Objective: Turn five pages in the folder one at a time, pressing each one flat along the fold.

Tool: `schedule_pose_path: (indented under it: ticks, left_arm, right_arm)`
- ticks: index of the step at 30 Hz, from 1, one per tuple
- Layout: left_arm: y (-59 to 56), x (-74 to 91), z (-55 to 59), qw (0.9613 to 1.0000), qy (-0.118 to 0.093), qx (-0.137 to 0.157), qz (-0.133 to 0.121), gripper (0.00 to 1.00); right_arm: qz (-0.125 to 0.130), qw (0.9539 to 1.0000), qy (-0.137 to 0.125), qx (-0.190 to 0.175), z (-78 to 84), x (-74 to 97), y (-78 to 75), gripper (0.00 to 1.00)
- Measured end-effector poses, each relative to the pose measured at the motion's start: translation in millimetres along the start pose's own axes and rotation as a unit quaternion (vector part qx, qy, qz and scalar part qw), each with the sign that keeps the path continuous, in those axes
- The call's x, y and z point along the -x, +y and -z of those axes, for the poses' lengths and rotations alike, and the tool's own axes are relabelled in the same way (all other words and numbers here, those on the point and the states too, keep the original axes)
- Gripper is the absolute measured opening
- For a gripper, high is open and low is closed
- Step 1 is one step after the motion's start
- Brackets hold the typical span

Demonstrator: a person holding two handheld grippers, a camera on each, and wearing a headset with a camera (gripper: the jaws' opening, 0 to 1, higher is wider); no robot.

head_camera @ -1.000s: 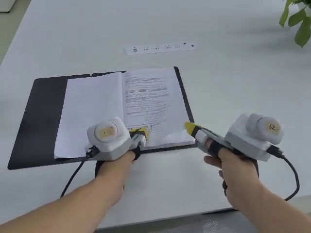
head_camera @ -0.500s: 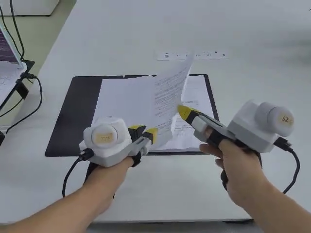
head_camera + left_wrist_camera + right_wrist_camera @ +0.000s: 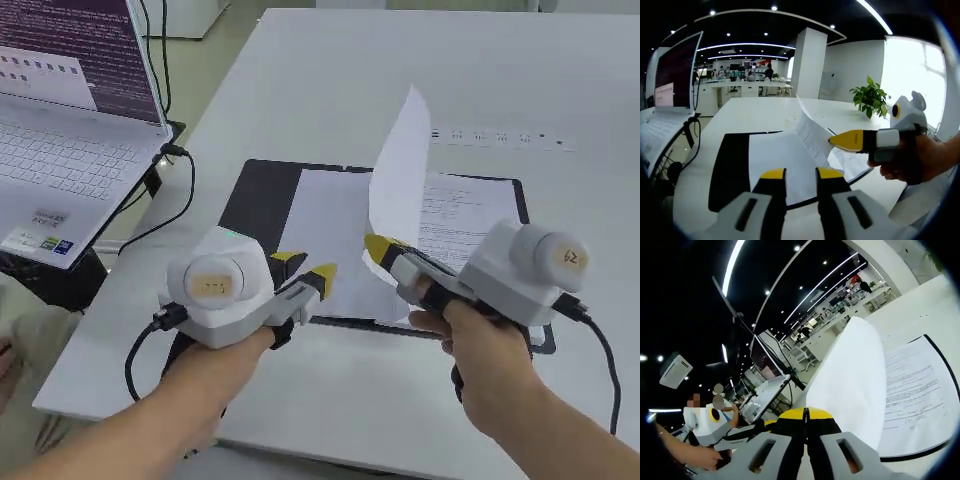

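Pinching the upright page [image 3: 399, 165], right gripper [image 3: 376, 247] jaws closed; left gripper [image 3: 306, 267] hovers beside, jaws parted.

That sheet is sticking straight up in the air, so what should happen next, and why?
Likely sweep the right claw leftward and lay the page onto the left side of the folder. The claw is shut on the page's lower edge, the page stands nearly upright over the fold, and the left claw hangs open nearby, free to press.

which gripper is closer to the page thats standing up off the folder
Right. The right gripper pinches the lifted page at its lower edge; the left gripper hangs open off to the page's left, apart from it.
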State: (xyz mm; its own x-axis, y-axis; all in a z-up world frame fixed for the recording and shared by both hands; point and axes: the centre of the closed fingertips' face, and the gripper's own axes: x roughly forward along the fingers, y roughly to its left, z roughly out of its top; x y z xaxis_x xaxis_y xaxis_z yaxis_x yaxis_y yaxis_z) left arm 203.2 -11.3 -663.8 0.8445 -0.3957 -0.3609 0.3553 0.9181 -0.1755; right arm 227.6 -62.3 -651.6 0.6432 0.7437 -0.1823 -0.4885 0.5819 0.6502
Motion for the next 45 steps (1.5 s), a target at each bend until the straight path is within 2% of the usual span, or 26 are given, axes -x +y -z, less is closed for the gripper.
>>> schedule_pose_path:
  ticks: [7, 12, 19, 21, 24, 28, 31, 38, 42, 45]
  left_arm:
    - [26.5, 21.2, 1.1, 0.9997, -0.001, -0.002, -0.023, 0.21]
    - [44.5, 36.6, 2.6, 0.9992, 0.000, -0.002, -0.040, 0.21]
    - [71.2, 55.8, 21.6, 0.9979, 0.016, 0.005, -0.062, 0.20]
    - [75.7, 58.6, 27.4, 0.9976, 0.022, 0.005, -0.066, 0.20]
    - [82.2, 61.3, 38.4, 0.9970, 0.033, 0.009, -0.069, 0.20]
    - [87.4, 60.8, 49.8, 0.9965, 0.044, 0.012, -0.070, 0.20]
    - [89.6, 59.5, 56.0, 0.9960, 0.053, 0.013, -0.072, 0.20]
    - [90.2, 54.8, 65.0, 0.9954, 0.063, 0.013, -0.071, 0.20]
    - [87.9, 51.8, 66.6, 0.9953, 0.067, 0.010, -0.069, 0.20]
    - [85.2, 48.7, 66.1, 0.9953, 0.070, 0.008, -0.066, 0.20]
  right_arm:
    - [0.001, 0.9991, 0.039, 0.017, 29.4, -33.1, 8.2, 0.00]
    - [0.008, 0.9970, 0.072, 0.028, 55.7, -56.5, 7.9, 0.00]
    - [0.024, 0.9916, 0.119, 0.046, 96.0, -82.9, -0.4, 0.00]
    - [0.025, 0.9905, 0.126, 0.048, 103.6, -86.7, -1.2, 0.00]
    - [0.038, 0.9868, 0.147, 0.056, 119.1, -93.2, -11.0, 0.00]
    - [0.050, 0.9818, 0.176, 0.050, 136.7, -98.2, -20.6, 0.00]
    - [0.052, 0.9809, 0.180, 0.052, 140.3, -99.4, -24.6, 0.00]
    - [0.048, 0.9820, 0.179, 0.034, 140.4, -98.7, -26.2, 0.00]
    - [0.040, 0.9824, 0.181, 0.024, 140.2, -96.8, -24.2, 0.00]
    - [0.030, 0.9836, 0.177, 0.012, 136.8, -91.9, -19.5, 0.04]
